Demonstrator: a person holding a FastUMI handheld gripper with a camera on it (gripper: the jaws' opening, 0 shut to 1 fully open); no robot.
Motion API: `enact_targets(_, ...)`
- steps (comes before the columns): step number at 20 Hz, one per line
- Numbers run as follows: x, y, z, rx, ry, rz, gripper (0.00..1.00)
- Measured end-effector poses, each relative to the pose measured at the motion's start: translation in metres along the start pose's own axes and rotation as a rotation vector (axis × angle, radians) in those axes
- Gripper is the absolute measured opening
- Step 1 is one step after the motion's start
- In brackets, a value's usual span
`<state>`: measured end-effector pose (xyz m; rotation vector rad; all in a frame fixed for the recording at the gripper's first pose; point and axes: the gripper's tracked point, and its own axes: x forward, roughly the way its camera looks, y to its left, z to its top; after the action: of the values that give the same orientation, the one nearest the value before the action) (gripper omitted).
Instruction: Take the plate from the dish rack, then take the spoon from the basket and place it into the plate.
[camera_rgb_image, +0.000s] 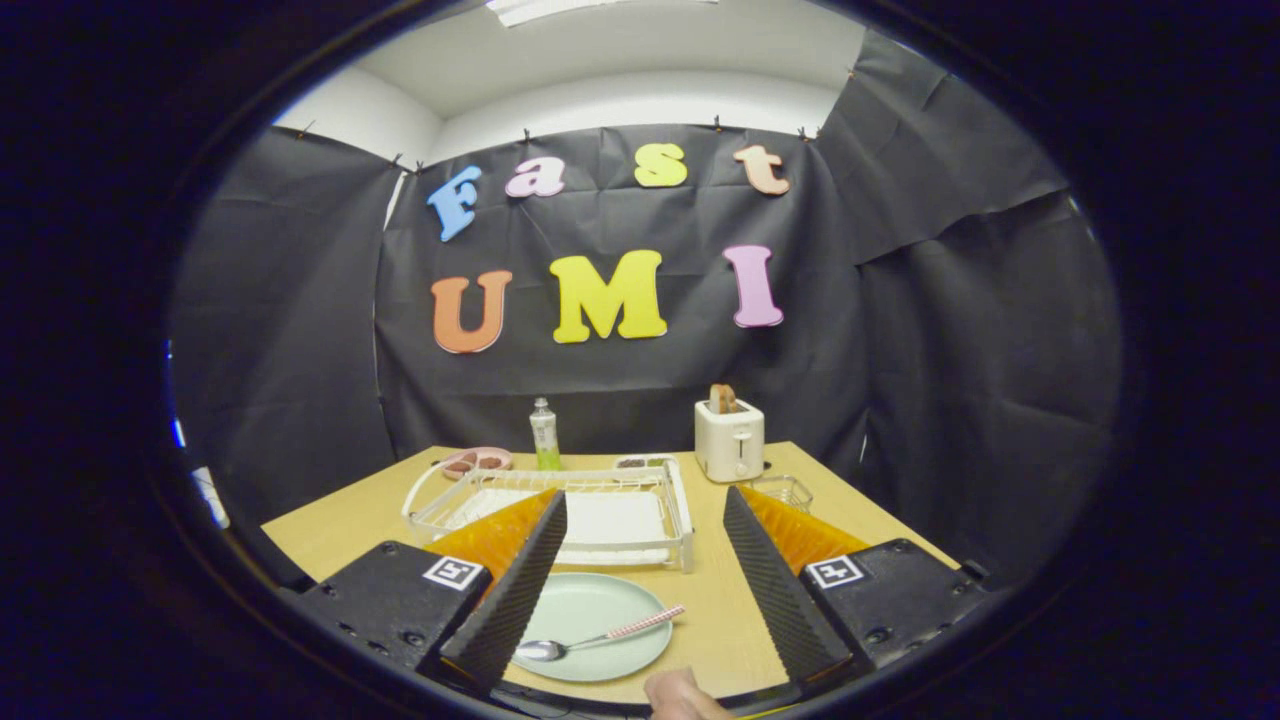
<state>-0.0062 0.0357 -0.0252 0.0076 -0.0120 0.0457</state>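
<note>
A pale green plate (590, 625) lies flat on the wooden table (340, 520), in front of the white dish rack (560, 510). A spoon (600, 638) with a pink patterned handle rests across the plate, its bowl toward the left finger. My gripper (645, 505) is open above the table, fingers spread wide with nothing between them. The left finger covers the plate's left edge. A small wire basket (785, 490) sits beyond the right finger, beside the toaster.
A white toaster (730, 440) with a slice of bread in it stands behind the rack on the right. A green bottle (545, 435) and a pink dish (477, 461) stand at the table's far edge. A fingertip (680, 695) shows below the plate.
</note>
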Motion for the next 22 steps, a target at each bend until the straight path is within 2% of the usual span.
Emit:
enact_targets(2, -0.015, -0.005, 0.012, 0.011, -0.009, -0.006, 1.0)
enact_targets(4, -0.03, -0.003, 0.024, 0.017, -0.01, 0.022, 1.0)
enact_targets(10, -0.067, -0.021, 0.051, -0.021, -0.053, -0.022, 1.0)
enact_targets(15, -0.076, -0.024, 0.054, 0.034, -0.045, -0.011, 1.0)
enact_targets(19, -0.078, -0.034, 0.06, 0.002, -0.061, -0.033, 1.0)
enact_targets(22, -0.083, -0.031, 0.058, 0.004, -0.059, -0.012, 1.0)
